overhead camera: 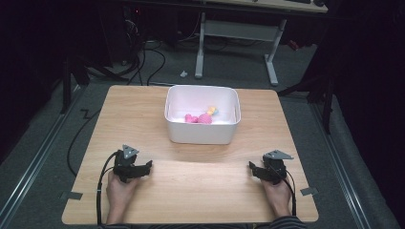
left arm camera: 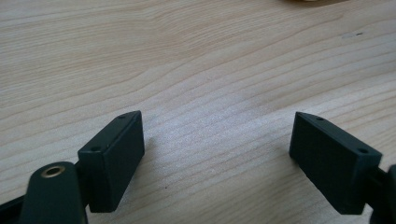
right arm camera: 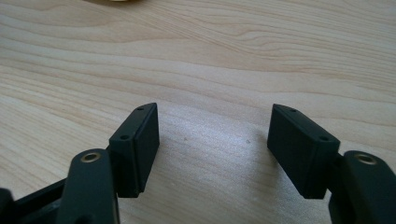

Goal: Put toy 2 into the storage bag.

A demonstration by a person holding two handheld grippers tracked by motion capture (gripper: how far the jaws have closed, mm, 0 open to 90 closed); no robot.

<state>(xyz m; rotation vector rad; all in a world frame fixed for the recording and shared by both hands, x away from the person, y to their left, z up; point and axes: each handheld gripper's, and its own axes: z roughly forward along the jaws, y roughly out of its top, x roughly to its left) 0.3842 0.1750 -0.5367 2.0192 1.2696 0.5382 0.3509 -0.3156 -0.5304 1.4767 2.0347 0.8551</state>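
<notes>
On the near table edge (overhead camera: pixel 191 200) both grippers rest, left gripper (overhead camera: pixel 149 165) and right gripper (overhead camera: pixel 251 166) spread wide, empty. Pink toy (overhead camera: pixel 199 118) lies inside white bin (overhead camera: pixel 200 134); I should descend vertically, avoiding walls.

pink toy (overhead camera: pixel 198 118) blurred, forearms cut off

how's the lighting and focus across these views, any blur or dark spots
High view: the table is evenly lit, its surroundings nearly black, the toys in the white bin soft. Left gripper view: wood grain sharp, near fingers slightly blurred. Right gripper view: similar, faint shadow beside the fingers.
</notes>
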